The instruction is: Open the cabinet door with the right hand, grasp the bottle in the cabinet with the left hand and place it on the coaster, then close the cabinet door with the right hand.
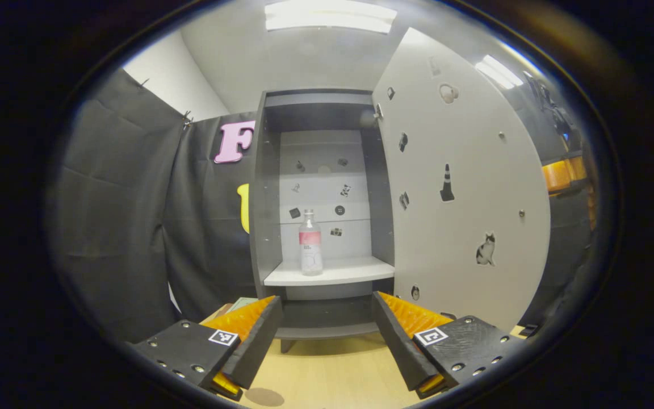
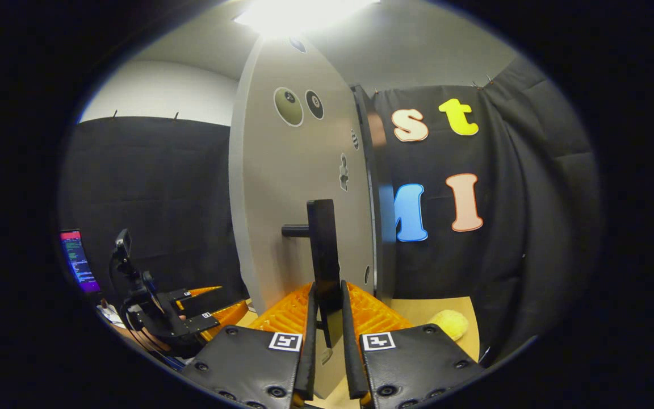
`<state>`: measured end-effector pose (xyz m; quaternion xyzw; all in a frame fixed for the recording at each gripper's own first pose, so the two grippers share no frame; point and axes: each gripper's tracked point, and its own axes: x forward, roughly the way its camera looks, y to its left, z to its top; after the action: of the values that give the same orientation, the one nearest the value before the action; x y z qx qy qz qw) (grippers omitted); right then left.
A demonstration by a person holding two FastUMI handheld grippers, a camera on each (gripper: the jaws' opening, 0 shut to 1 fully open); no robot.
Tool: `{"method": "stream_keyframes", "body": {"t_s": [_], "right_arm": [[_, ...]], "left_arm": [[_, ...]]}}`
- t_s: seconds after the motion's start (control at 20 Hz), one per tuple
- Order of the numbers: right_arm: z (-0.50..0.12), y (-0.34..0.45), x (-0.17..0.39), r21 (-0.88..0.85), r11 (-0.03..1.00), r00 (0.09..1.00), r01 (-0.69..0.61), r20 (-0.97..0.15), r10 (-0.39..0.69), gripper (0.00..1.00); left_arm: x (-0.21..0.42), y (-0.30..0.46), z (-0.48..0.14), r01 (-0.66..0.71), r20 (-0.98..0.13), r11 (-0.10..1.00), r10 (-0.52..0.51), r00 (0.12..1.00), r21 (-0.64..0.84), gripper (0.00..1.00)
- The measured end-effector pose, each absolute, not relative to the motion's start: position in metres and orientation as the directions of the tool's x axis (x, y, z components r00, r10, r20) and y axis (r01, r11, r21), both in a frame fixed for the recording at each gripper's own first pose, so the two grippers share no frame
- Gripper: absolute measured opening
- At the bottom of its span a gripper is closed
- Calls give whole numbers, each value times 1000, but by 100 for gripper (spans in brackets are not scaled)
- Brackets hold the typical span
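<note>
Grey cabinet door (image 1: 463,187) is standing wide because the right tool (image 2: 327,363) is pinching its handle (image 2: 323,255); the left tool (image 1: 327,335), spread, is facing the bottle (image 1: 310,243) at frame centre on the shelf (image 1: 355,274).

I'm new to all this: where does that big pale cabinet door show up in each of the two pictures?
Left gripper view: the cabinet door stands swung open at right of centre, its sticker-covered inner face towards us, beside the shelf with the bottle.
Right gripper view: the door fills the centre, outer face towards us, the right tongs shut on its dark handle.
Shared landmark: the door itself, seen from opposite sides.
</note>
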<state>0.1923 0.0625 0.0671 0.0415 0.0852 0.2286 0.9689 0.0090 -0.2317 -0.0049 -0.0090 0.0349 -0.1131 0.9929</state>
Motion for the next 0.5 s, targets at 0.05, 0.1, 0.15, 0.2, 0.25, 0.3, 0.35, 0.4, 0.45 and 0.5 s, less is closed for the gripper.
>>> {"method": "stream_keyframes", "body": {"t_s": [0.05,0.1,0.15,0.2,0.25,0.3,0.35,0.4,0.45,0.5], "right_arm": [[69,61,189,123,886,877,-447,-137,462,24],[72,60,184,137,880,874,-454,-123,470,24],[74,57,183,153,877,873,-456,-115,474,24],[73,51,181,166,881,879,-443,-111,463,25],[72,43,178,167,892,890,-421,-112,441,29],[69,34,178,158,909,907,-387,-112,406,32],[67,22,176,146,927,926,-346,-108,362,32],[65,9,172,138,942,942,-305,-104,320,31],[63,-2,170,131,955,954,-265,-107,279,31],[57,-10,169,125,964,963,-233,-111,247,39]], "left_arm": [[11,-233,-3,217,-68,976,-219,973,-28,96],[12,-232,0,210,-66,977,-211,975,-30,96],[14,-232,4,200,-63,979,-202,977,-33,96],[16,-231,8,194,-58,980,-196,979,-37,96],[21,-231,13,194,-53,980,-196,979,-42,96],[26,-233,17,195,-49,980,-197,979,-45,96],[33,-235,23,197,-44,979,-199,979,-46,96],[38,-235,27,199,-39,979,-201,979,-45,96],[45,-235,33,200,-29,979,-201,979,-40,96],[52,-234,38,196,-19,980,-196,980,-36,96]]}}
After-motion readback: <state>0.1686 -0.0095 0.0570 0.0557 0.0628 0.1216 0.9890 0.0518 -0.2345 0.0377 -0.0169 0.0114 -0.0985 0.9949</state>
